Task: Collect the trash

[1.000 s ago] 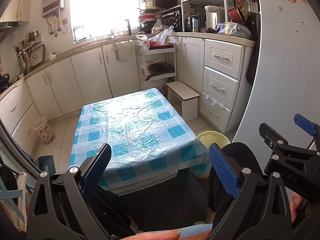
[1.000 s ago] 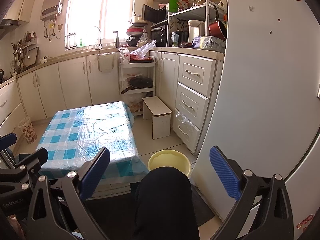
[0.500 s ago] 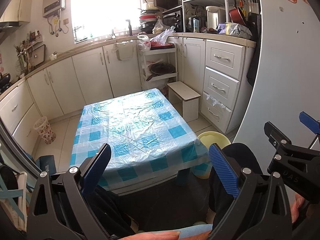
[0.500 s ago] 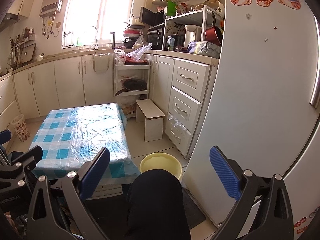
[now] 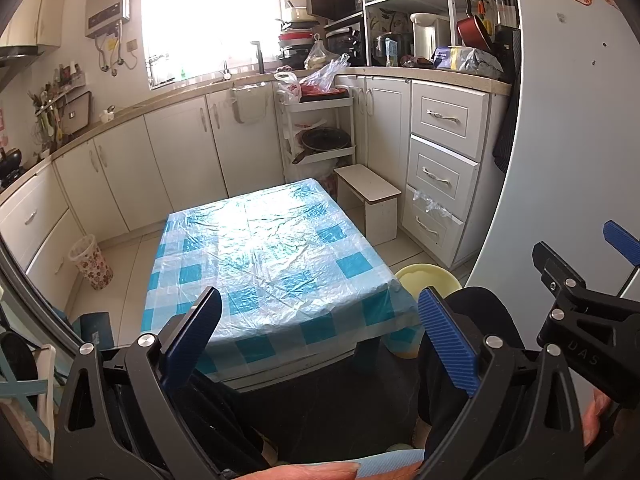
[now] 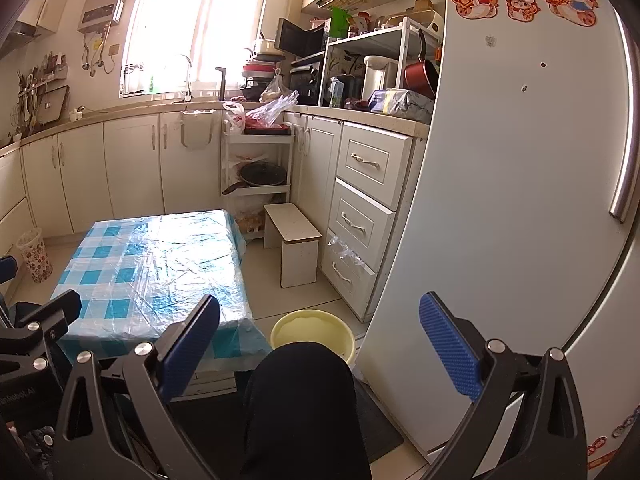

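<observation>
Knee hides part of yellow bucket

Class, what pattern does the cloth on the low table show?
The cloth has blue and white checks under clear plastic, shown best in the left wrist view.

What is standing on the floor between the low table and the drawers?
A small white stool stands there, apart from the table and the drawers; the right wrist view shows it best.
</observation>
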{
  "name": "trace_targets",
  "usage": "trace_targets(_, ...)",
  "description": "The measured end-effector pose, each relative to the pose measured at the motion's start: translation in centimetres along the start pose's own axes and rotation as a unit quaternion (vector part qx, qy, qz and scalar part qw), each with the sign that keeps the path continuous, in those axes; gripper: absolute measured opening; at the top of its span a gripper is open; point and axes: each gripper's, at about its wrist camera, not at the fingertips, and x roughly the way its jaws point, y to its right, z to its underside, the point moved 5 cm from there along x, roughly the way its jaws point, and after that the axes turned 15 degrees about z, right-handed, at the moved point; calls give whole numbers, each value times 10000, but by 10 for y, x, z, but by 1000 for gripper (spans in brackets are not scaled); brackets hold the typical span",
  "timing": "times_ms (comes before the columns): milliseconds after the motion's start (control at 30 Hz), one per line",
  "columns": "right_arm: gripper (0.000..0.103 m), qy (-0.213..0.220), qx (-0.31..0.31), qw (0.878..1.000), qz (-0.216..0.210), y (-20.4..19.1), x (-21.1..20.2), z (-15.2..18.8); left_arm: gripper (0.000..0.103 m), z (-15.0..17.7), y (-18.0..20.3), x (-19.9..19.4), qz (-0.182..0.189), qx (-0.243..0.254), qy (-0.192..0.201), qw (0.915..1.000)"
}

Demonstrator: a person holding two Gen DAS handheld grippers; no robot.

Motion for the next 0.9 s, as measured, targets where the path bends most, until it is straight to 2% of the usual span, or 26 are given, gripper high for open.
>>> trace_targets(900, 96, 1, -50, 9999, -104, -3, 0, -2, 95, -1, 1, -1, 14, 19, -8, 10000)
